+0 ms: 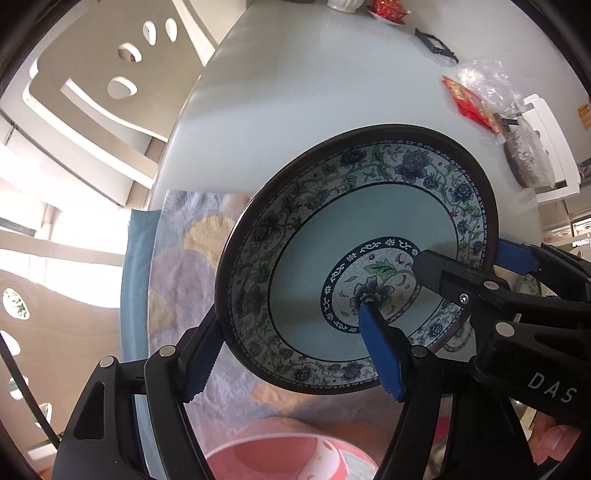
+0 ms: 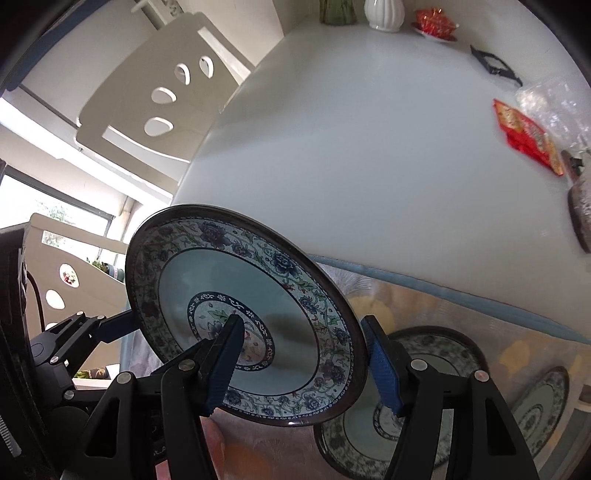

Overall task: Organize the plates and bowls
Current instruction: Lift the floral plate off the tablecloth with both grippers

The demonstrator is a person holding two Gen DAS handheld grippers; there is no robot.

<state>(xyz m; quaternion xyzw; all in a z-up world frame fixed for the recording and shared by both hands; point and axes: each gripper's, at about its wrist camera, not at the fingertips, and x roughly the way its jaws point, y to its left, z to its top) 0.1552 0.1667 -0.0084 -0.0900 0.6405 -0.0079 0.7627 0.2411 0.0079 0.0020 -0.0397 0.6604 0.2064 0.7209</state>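
Observation:
A blue floral plate with a dark rim [image 1: 354,258] is held tilted in the air above the placemat. My left gripper [image 1: 291,354] is shut on its lower left rim. My right gripper [image 2: 301,365] is shut on its opposite rim, and its fingers [image 1: 443,273] also show in the left wrist view. The same plate shows in the right wrist view [image 2: 236,295]. Two more floral plates [image 2: 406,417] [image 2: 543,410] lie flat on the placemat [image 2: 461,306]. A pink bowl [image 1: 288,454] sits below the left gripper.
The white table [image 2: 369,147] holds a red packet [image 2: 528,136], clear plastic bag [image 2: 557,103], a dark pan [image 2: 581,214], a black clip [image 2: 495,66], a white vase [image 2: 384,13] and a red dish [image 2: 436,22]. A white chair [image 2: 155,96] stands at the left.

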